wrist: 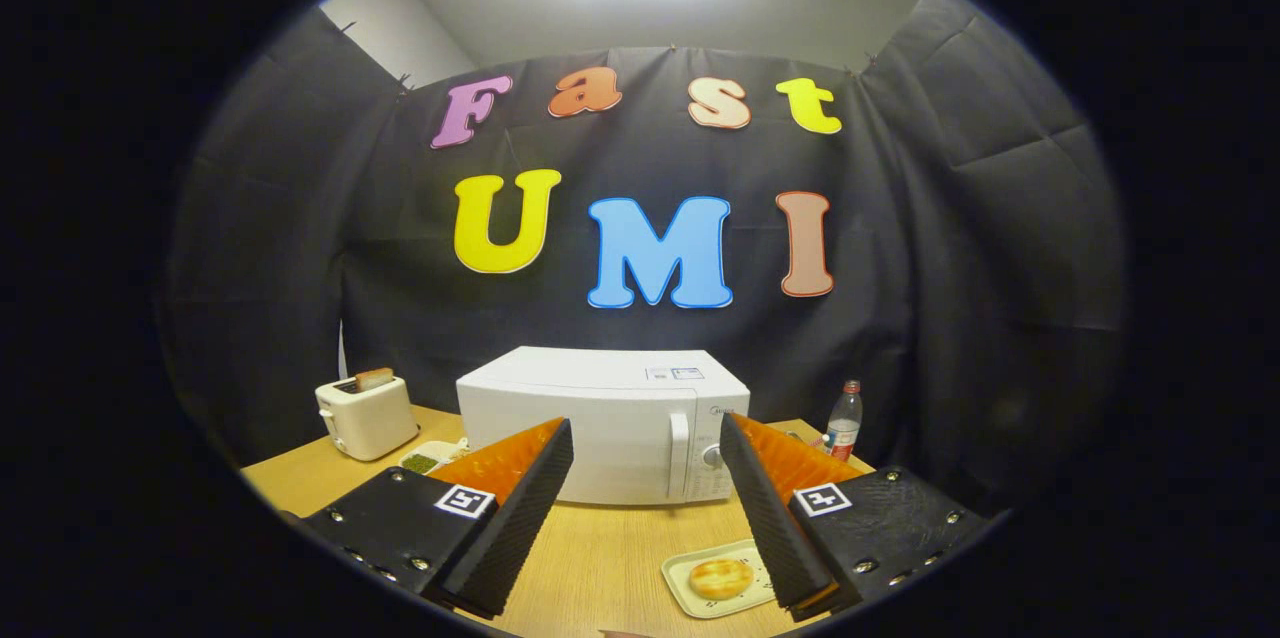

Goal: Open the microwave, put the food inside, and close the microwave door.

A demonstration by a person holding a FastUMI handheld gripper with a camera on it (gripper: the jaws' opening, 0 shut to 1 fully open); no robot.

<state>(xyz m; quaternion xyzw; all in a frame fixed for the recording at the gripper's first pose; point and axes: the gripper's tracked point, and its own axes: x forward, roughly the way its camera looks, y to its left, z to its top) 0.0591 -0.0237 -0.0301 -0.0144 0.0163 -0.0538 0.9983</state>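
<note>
Nothing done yet: microwave shut, food outside.

The claw (647,438) hangs with fingers apart, holding nothing; the microwave (603,436) stands closed beyond them, the bun (721,577) on its tray (680,593) on the worktop (600,558).

We note the gripper (647,446) fingers stand spread apart, holding nothing, and cover the lower front corners of the microwave (603,423). The right finger (775,518) hides the right end of the tray (682,586) by the table's (600,558) near edge. The small dish (425,459) near the toaster (366,415) is partly hidden; its contents are too small to identify.
</note>
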